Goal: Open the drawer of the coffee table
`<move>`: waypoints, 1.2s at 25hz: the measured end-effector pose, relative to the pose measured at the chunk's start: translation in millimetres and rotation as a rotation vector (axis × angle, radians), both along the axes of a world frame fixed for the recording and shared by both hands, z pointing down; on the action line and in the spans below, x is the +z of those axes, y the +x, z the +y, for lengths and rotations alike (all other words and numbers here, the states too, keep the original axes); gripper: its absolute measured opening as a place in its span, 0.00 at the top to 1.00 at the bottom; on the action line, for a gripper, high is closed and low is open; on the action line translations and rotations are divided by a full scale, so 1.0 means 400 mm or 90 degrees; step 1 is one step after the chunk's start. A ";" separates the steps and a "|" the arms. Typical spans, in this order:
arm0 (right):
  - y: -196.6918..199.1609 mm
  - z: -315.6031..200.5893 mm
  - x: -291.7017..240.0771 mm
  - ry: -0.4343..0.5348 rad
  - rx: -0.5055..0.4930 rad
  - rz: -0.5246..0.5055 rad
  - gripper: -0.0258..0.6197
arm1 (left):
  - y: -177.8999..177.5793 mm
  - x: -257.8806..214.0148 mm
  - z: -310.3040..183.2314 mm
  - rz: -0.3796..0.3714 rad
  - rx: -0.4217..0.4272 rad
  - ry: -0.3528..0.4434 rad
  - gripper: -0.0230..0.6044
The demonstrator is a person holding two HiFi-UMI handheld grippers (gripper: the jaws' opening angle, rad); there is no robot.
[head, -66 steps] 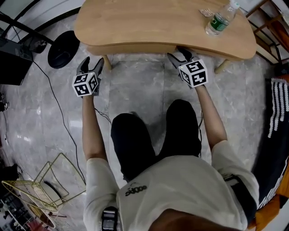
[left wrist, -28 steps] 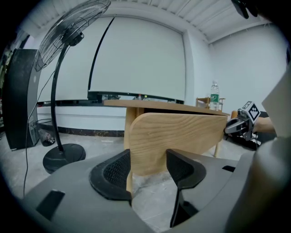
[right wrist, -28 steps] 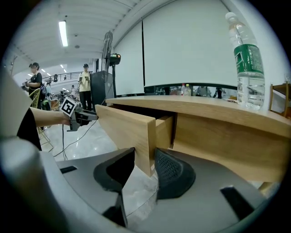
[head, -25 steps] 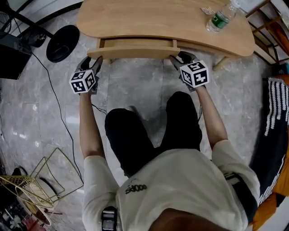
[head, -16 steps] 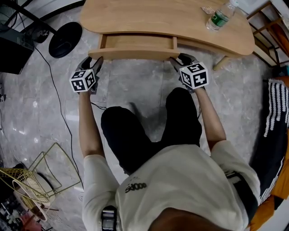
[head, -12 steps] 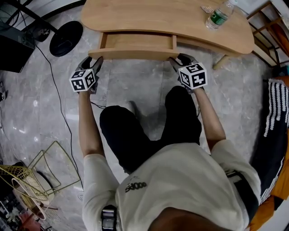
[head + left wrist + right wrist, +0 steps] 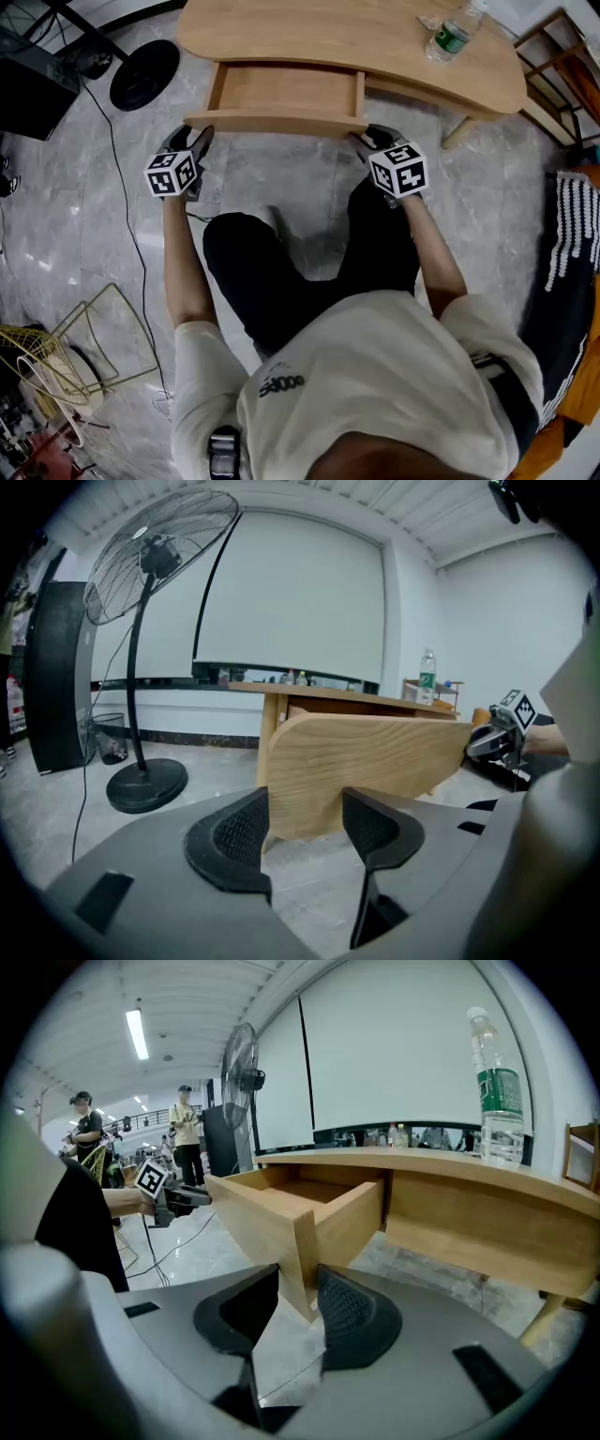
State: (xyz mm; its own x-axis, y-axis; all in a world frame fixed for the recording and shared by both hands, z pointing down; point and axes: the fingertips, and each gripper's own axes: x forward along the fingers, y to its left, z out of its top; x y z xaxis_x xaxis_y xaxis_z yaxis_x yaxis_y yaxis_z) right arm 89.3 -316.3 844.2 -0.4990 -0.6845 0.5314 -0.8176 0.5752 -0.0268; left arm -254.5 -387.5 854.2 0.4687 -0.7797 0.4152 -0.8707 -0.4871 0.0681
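The coffee table (image 7: 356, 37) has a light wooden top, and its drawer (image 7: 286, 89) stands pulled out toward me. My right gripper (image 7: 366, 138) is at the right end of the drawer front (image 7: 277, 122). In the right gripper view the panel's corner (image 7: 298, 1269) sits edge-on between the pads of my right gripper (image 7: 300, 1312), whose jaws are closing on it. My left gripper (image 7: 199, 139) is at the panel's left end. In the left gripper view its jaws (image 7: 305, 822) stand wide, with the broad drawer front (image 7: 375, 761) just beyond the tips; no pad visibly presses on it.
A water bottle (image 7: 450, 33) stands on the tabletop at the right. A floor fan's black base (image 7: 143, 73) sits left of the table, with a cable (image 7: 122, 178) across the floor. A gold wire basket (image 7: 47, 366) lies at lower left. My knees are just below the drawer.
The drawer has slid further out from under the tabletop toward me. Both grippers have moved back with its front panel.
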 end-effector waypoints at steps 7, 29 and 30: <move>0.006 0.028 -0.004 -0.005 -0.008 -0.002 0.76 | 0.004 -0.004 0.041 -0.005 -0.016 -0.002 0.56; -0.021 0.130 0.075 -0.052 -0.069 -0.008 0.76 | -0.024 0.086 0.136 -0.025 -0.069 -0.044 0.56; -0.021 0.129 0.080 -0.052 -0.067 -0.007 0.76 | -0.023 0.091 0.135 -0.026 -0.071 -0.046 0.56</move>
State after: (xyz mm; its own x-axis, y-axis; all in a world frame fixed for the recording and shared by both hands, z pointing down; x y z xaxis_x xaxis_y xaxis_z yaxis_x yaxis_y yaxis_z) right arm 81.1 -264.5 876.3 -0.5711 -0.5832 0.5777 -0.7527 0.6529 -0.0850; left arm -263.7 -333.4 890.7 0.3618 -0.7937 0.4890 -0.9222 -0.3816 0.0629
